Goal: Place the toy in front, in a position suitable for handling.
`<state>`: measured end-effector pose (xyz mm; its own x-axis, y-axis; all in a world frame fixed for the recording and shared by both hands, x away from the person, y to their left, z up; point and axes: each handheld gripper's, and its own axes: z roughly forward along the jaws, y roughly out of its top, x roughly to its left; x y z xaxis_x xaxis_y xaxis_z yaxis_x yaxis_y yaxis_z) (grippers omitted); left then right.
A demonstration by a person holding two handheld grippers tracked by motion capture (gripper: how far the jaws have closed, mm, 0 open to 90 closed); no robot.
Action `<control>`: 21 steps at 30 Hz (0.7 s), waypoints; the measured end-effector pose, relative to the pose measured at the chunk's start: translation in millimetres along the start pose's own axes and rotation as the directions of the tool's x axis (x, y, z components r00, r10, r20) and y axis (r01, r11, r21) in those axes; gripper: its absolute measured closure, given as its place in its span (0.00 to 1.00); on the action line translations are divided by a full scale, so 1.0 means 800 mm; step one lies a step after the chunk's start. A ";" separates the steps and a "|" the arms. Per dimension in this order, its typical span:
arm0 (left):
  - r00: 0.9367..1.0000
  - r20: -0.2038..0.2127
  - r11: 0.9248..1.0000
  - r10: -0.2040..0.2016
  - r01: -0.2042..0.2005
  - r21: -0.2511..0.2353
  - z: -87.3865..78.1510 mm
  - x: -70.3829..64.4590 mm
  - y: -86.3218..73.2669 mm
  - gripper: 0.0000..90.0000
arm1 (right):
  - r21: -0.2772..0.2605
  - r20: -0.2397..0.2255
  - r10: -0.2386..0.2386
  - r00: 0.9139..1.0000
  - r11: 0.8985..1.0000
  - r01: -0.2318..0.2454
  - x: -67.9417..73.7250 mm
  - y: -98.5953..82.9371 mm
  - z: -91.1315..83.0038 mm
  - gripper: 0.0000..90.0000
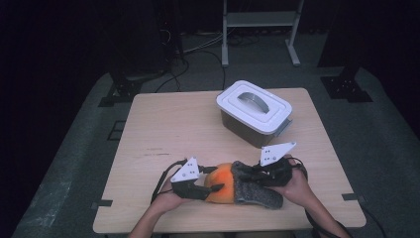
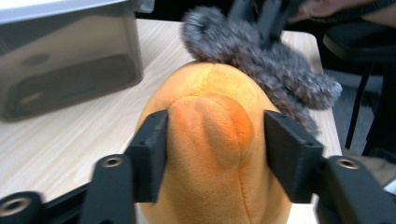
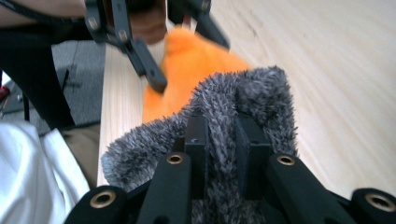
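Right now the left gripper is clamping its two black jaws on a raised orange lobe of the plush toy, one jaw pressing in on each side. Meanwhile the right gripper is pinching its jaws nearly together on a fold of the grey furry fabric, with only a thin ridge of pile standing between them.

Seen closely, the plush toy is looking soft and rounded, pale orange deepening to a stronger orange on the gripped lobe, with a stitched seam running down its middle. Its grey part is looking shaggy, dark with light tips, and is lying against the orange body. In the high view the plush toy is lying near the front edge of the wooden table, between the two hands, well apart from the lidded white container farther back.

No writing is readable anywhere.

Both hands are coming in from the bottom, the left hand angling rightward and the right hand angling leftward, so the grippers are facing each other across the toy.
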<state>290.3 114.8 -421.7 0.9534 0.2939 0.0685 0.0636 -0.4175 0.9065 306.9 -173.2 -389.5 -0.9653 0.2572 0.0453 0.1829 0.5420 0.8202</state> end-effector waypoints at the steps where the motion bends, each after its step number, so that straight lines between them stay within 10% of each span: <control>1: 1.000 0.012 1.000 0.025 -0.024 -0.008 0.001 -0.003 0.001 0.51 | -0.019 -0.001 0.000 1.000 1.000 0.000 0.001 0.003 -0.003 0.85; 7: 0.993 0.045 0.994 0.106 -0.107 0.008 0.007 -0.017 0.009 0.53 | -0.076 -0.027 -0.038 0.999 0.996 0.036 0.017 0.025 -0.001 0.86; 21: 0.997 0.032 0.997 0.072 -0.073 0.009 0.008 -0.016 0.007 0.51 | -0.052 -0.031 -0.034 0.999 0.998 0.032 0.015 0.020 0.000 0.86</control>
<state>280.5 103.6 -420.2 0.9645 0.2351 0.1206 -0.0034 -0.4452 0.8954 298.2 -161.4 -376.0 -0.9762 0.2140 0.0349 0.1417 0.5074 0.8500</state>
